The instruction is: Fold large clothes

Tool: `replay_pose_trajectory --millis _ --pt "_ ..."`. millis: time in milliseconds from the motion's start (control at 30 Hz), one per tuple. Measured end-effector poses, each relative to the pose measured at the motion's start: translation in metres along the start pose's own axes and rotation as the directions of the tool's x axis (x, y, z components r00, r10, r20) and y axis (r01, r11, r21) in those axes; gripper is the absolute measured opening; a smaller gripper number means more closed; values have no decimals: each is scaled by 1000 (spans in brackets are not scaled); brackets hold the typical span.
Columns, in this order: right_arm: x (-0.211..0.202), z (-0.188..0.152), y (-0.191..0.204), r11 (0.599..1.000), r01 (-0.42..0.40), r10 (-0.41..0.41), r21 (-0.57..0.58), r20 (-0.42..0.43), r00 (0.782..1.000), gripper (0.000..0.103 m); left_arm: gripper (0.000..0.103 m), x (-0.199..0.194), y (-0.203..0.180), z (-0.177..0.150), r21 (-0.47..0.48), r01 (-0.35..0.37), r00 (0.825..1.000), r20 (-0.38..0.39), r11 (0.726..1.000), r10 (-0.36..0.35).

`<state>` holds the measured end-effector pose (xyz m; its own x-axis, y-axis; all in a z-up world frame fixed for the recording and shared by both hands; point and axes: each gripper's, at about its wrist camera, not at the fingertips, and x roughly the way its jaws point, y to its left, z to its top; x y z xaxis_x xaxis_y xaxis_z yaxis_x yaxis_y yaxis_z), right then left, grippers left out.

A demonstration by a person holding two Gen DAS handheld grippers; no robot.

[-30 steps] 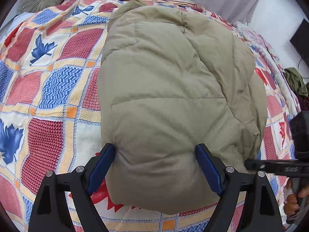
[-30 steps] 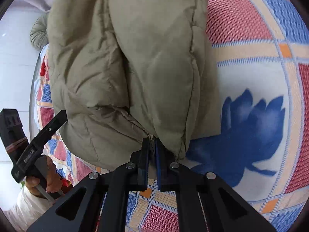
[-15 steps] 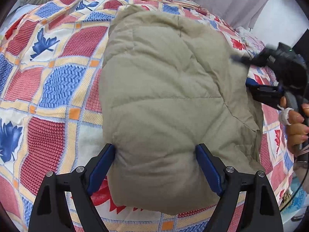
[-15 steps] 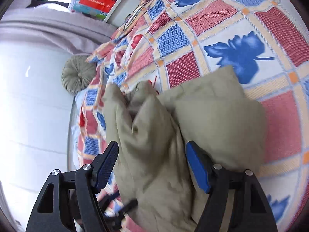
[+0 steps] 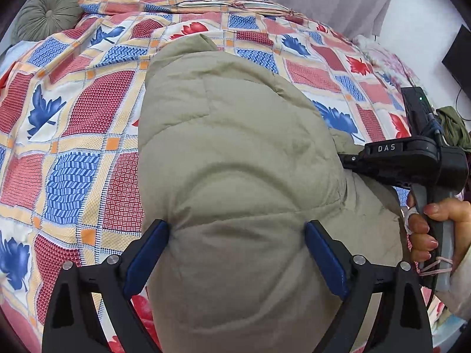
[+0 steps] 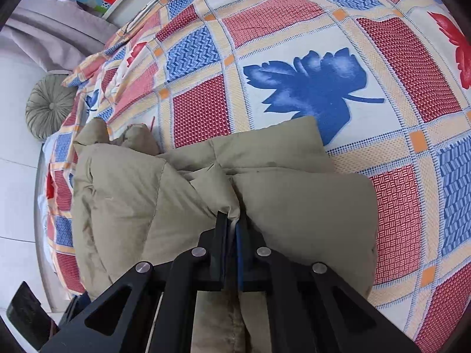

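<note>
Khaki jacket (image 5: pixel 235 153): folded bundle on the quilt (image 5: pixel 73 135), long axis running away from the left gripper (image 5: pixel 237 257).
Left gripper: jaws opening, straddling the jacket's near end.
Right gripper (image 6: pixel 232 226): clamped tight on a jacket fold.

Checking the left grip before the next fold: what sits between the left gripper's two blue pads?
In the left wrist view, a puffy fold of the khaki jacket fills the gap of the left gripper, whose jaws are opening.

White letters "DAS" stand on the black body of the right hand-held gripper (image 5: pixel 347 158); no other text is legible.
</note>
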<state>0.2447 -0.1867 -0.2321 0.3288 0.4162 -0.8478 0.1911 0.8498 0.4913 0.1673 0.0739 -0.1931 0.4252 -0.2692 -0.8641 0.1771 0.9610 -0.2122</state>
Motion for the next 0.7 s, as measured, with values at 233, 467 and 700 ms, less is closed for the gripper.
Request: replay_pose_trajectory --millis 233,467,700 --pt "-16 -4 -5 999 -25 25 34 -6 1000 3 94 2 14 -4 -40 4 999 -32 999 -6" --pt "-88 -50 28 991 -7 15 -137 55 998 3 94 1 15 -5 -46 -2 999 -34 999 1" --pt "-85 -103 44 965 48 -45 -259 17 999 3 95 1 14 -8 -37 -15 999 -34 999 14"
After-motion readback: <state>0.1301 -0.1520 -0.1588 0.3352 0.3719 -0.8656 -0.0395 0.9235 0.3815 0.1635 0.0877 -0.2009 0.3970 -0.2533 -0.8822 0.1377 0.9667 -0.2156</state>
